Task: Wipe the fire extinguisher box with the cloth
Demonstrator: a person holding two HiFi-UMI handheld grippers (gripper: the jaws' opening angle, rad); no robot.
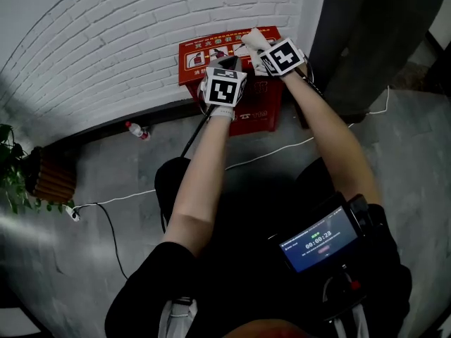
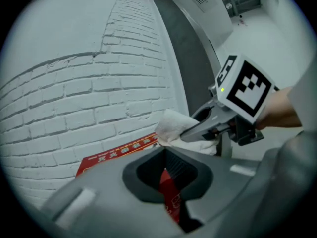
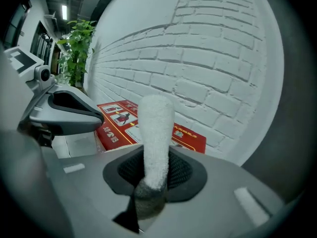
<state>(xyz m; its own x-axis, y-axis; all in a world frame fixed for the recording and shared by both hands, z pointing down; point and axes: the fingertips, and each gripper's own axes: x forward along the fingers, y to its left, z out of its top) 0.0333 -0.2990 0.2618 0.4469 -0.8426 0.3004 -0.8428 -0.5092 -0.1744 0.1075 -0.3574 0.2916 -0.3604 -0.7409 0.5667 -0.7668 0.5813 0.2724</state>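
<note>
The red fire extinguisher box stands on the grey floor, backed against a white brick wall. The person reaches both arms out over it. The right claw is clamped on a white cloth, which sticks up from between its 2 jaws as a thick roll. In the head view the cloth sits over the rear of the box's printed top, close to the wall; whether it is pressing on the top cannot be told. The left claw is just beside the right one, over the front part of the same top. Its jaws are drawn almost together with nothing between them, and only a thin strip of the red box shows through the slit. On the floor to the left of the box, a small plastic bottle lies by the base of the wall. Farther left there is a green plant. A thin white cable runs across the floor in front of the box.
</note>
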